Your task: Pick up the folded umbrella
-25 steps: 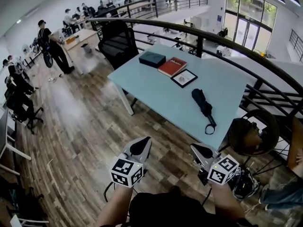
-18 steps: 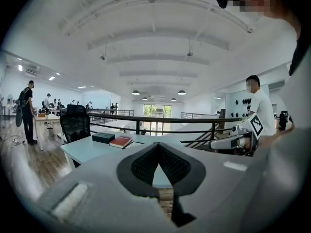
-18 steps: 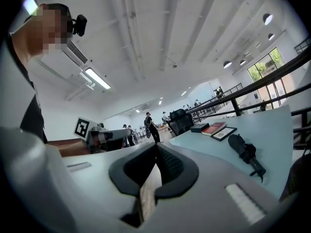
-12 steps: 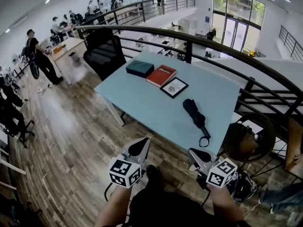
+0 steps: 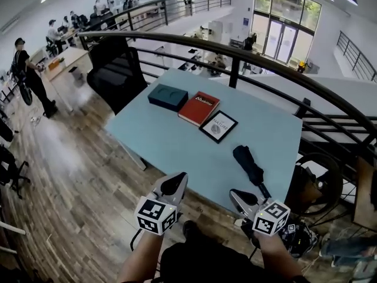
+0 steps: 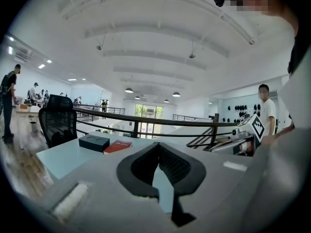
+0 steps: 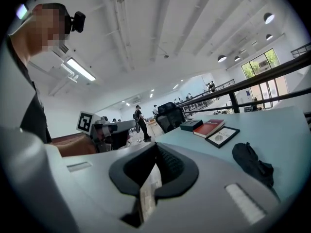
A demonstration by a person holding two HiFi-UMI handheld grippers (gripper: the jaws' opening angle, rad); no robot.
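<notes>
- The folded umbrella (image 5: 248, 165), right of centre in your head view, is plain black.
- The table (image 5: 171, 149) is a pale blue-green with no pattern.
- At the upper middle you see a red book (image 5: 199, 108), a dark teal box (image 5: 168, 96), and a picture (image 5: 218, 127) with a black frame round a white and grey print.
- The floor (image 5: 76, 175) at the left is brown wood plank.
- Your left gripper (image 5: 177, 178) and right gripper (image 5: 238, 196) are pale grey with black pads.
- Their cubes (image 5: 157, 214) carry black-and-white square markers.

left gripper (image 5: 175, 180) / right gripper (image 5: 238, 197): grey shells, black pads (image 6: 141, 171) | marker cubes (image 5: 157, 215): black-white squares | top (image 5: 206, 264): black
</notes>
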